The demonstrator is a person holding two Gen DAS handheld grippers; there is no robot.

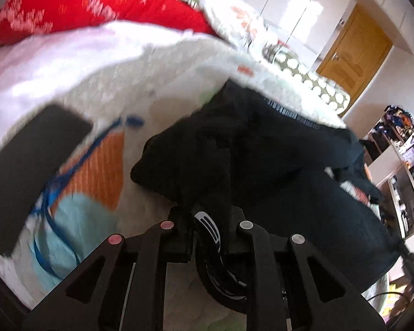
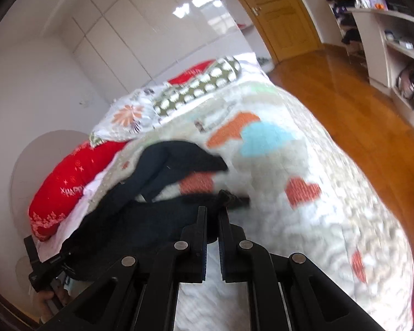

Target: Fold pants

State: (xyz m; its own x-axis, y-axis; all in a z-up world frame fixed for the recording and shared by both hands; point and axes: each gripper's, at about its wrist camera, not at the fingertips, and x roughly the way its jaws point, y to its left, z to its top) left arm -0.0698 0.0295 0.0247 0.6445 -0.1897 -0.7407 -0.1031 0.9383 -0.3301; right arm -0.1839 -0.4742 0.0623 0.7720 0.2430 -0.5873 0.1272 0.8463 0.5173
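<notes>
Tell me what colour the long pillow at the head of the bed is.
Red with white print, the pillow shows best in the right wrist view.

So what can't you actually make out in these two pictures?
- Which part of the black pants each gripper pinches: both views, the cloth is dark and bunched.
- The dark flat thing on the bed: left wrist view, motion blur.
- Shelf contents: right wrist view, too small, cut by the edge.

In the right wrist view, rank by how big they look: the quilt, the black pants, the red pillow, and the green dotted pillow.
1. quilt
2. black pants
3. red pillow
4. green dotted pillow

The dotted pillow lies farther from the camera, so its true size is unsure.
</notes>
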